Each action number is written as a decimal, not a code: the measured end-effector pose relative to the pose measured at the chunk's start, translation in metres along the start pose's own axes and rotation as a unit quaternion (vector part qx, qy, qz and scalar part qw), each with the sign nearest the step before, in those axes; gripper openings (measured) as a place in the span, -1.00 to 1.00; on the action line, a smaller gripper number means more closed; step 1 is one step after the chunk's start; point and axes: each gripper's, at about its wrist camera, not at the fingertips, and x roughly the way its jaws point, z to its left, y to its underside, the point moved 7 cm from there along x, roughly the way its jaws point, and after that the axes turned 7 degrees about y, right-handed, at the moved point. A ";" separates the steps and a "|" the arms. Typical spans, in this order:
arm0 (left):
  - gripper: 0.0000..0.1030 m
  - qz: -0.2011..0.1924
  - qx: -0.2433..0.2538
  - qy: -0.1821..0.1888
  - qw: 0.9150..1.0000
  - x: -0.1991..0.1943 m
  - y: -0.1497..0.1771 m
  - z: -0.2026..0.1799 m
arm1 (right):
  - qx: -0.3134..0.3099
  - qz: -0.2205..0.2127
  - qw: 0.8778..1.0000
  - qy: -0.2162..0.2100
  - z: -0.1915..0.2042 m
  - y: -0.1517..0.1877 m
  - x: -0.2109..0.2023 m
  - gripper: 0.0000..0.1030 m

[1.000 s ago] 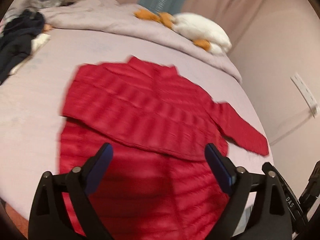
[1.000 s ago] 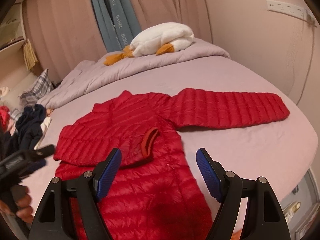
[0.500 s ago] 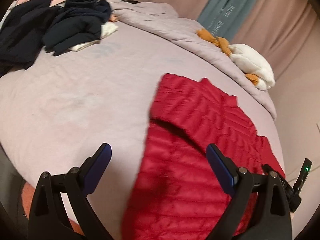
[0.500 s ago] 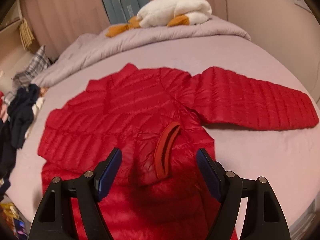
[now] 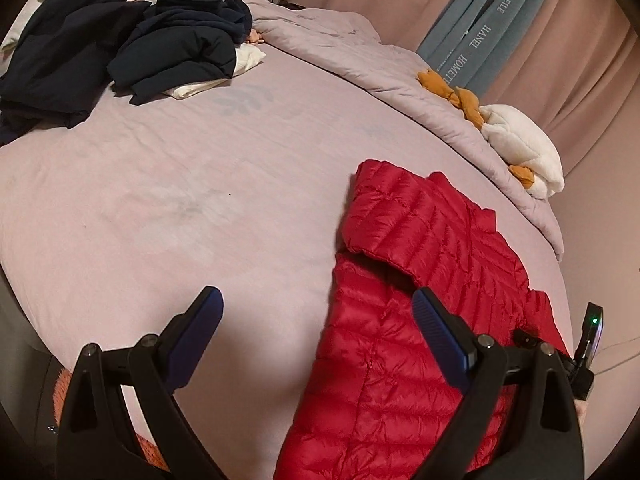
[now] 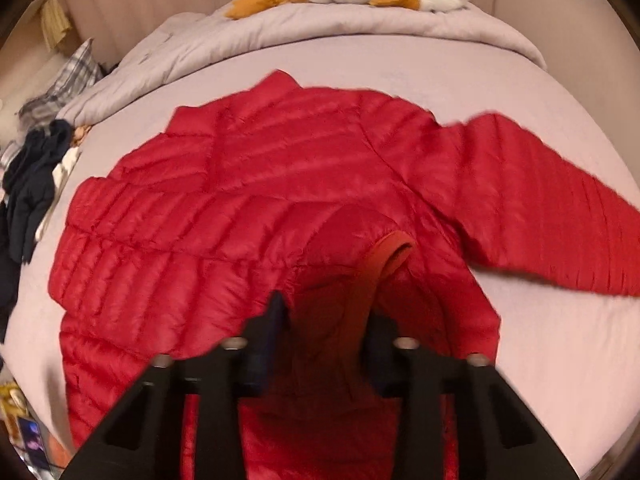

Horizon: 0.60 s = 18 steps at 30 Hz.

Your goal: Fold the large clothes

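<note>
The right tongs point(image 6: 326, 316) have just been closing and now pinch a raised fold of the red down jacket point(image 6: 248, 200) near its orange-lined cuff point(image 6: 384, 256); the fabric bunches up between the two pads, though motion blur hides the exact contact. These tongs point steeply down into the garment. The left tongs point(image 5: 316, 316) stand wide apart and hold nothing; one blue pad hangs over bare sheet, the other over the jacket's edge, and they tilt down toward the bed point(image 5: 160, 208). The jacket lies spread on the bed, one sleeve folded across the body, the other sleeve point(image 6: 540, 208) stretched out to the side. A pile of dark clothes point(image 5: 120, 52) sits well apart from it.
</note>
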 end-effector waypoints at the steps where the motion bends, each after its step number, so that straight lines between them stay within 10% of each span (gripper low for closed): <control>1: 0.86 0.000 -0.001 0.000 1.000 0.000 -0.001 0.001 | -0.005 -0.007 1.000 0.001 0.002 -0.007 -0.004 -0.54; 12: 0.86 -0.001 0.010 0.003 1.000 0.012 -0.018 -0.008 | -0.061 -0.164 0.984 -0.008 0.018 -0.100 -0.109 -0.67; 18: 0.83 0.018 0.035 0.023 0.999 0.037 -0.024 -0.027 | -0.052 -0.180 0.982 0.012 0.012 -0.117 -0.095 -0.67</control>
